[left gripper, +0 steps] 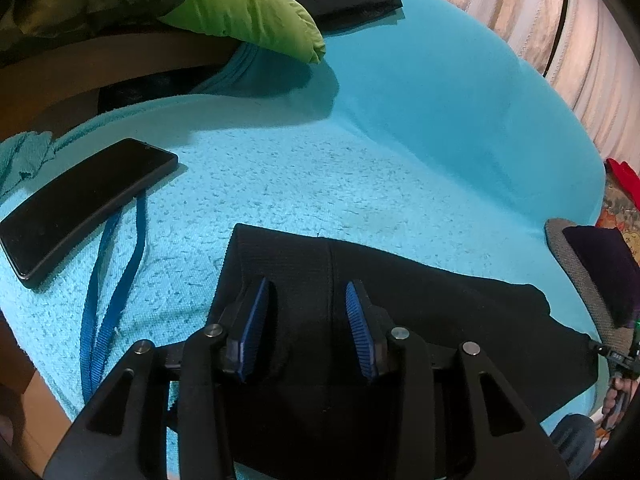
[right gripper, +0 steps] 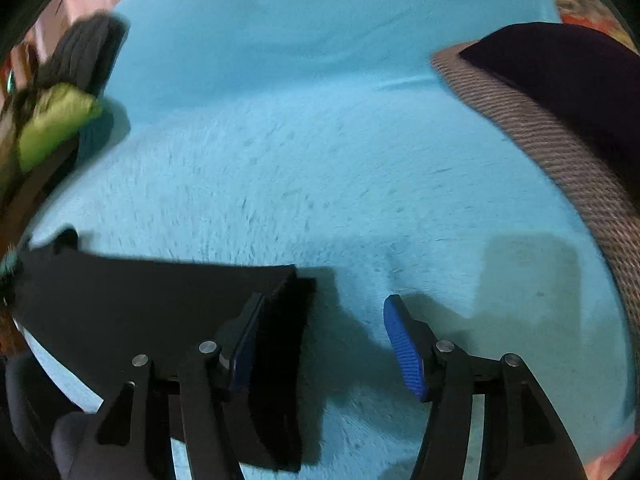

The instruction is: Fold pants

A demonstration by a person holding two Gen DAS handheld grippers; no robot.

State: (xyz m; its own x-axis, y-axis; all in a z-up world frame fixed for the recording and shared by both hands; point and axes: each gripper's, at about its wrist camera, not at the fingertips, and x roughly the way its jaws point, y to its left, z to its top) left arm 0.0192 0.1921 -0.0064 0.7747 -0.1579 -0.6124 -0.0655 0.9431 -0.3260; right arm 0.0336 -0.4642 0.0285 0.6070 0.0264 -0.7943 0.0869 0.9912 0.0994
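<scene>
Black pants lie flat on a turquoise blanket, stretching to the right in the left wrist view. My left gripper is open, its blue pads either side of the waistband end, just above the cloth. In the right wrist view the pants lie at the lower left with a thick folded edge. My right gripper is open wide: that edge lies between the fingers, against the left pad, and the right pad is over bare blanket.
A black phone and a blue lanyard lie left of the pants. A green jacket and dark clothes sit at the back. A grey-rimmed dark cushion borders the right side.
</scene>
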